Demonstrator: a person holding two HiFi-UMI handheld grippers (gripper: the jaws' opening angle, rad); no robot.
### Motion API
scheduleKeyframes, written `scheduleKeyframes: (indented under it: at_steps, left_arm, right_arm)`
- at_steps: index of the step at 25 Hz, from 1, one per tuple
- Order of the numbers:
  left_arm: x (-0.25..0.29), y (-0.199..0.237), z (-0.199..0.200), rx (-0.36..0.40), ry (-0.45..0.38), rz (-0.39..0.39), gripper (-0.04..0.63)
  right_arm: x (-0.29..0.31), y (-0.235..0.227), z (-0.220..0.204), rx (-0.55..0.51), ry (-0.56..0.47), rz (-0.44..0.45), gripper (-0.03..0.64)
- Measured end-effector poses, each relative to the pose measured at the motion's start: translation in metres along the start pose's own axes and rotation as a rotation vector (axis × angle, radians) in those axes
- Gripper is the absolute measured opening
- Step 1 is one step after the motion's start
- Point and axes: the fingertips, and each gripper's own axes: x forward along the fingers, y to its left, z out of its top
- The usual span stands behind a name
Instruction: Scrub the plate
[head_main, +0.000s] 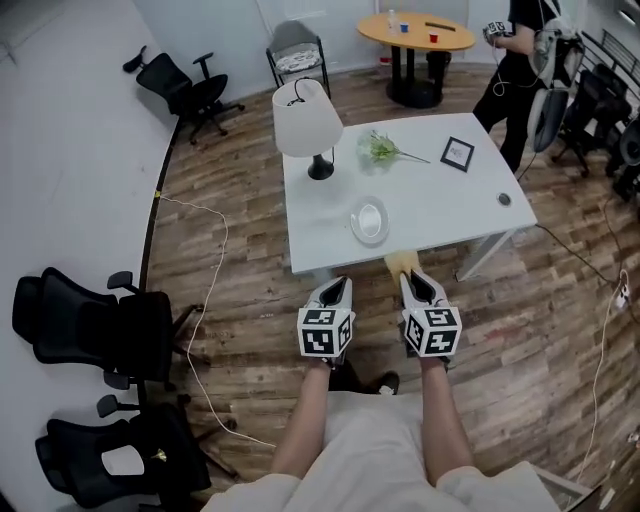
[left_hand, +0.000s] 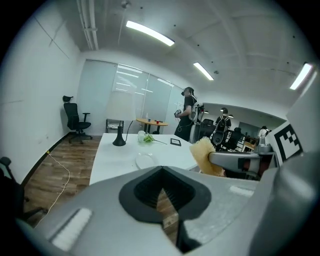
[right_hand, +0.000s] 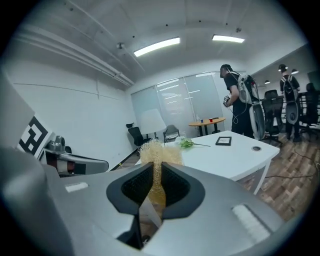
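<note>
Three black office chairs (head_main: 85, 325) stand along the left wall. The left gripper (head_main: 334, 288) hangs just short of the white table's (head_main: 440, 205) near edge, jaws together on nothing. One plate (head_main: 369, 221) lies near that edge. The right gripper (head_main: 416, 284) clamps one yellow sponge (head_main: 401, 263). Open wood floor (head_main: 250, 300) lies all around.

A person in pale cream clothing (head_main: 372, 455) and a dark shoe (head_main: 388, 382). Each hand carries a pale grey two-jaw tool. The left gripper (head_main: 333, 291) and right gripper (head_main: 414, 282) have black ribbed pads (left_hand: 142, 188) inside the jaws. Each bears a white cube (head_main: 325, 331) printed with black square markers.
</note>
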Motion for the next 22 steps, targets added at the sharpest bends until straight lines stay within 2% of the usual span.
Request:
scheduleKeyframes:
  at_steps: [7,12,17,22]
  left_arm:
    - [-0.019,-0.005,-0.008,-0.051,-0.038,0.023,0.002]
    - [-0.018,-0.021,-0.013,-0.019,-0.027,0.008,0.002]
    - [-0.019,-0.027,-0.012,-0.019,-0.034,0.005,0.002]
    - [-0.016,-0.044,-0.020,0.001,-0.011,-0.031,0.002]
  right_arm:
    - [-0.023,0.008,-0.008,-0.025,0.002,0.031,0.066]
    - [-0.035,-0.001,-0.005,-0.016,-0.026,0.019,0.066]
    - [-0.041,-0.003,-0.001,-0.009,-0.054,0.006,0.066]
    - [-0.043,0.000,-0.003,-0.014,-0.054,0.019,0.066]
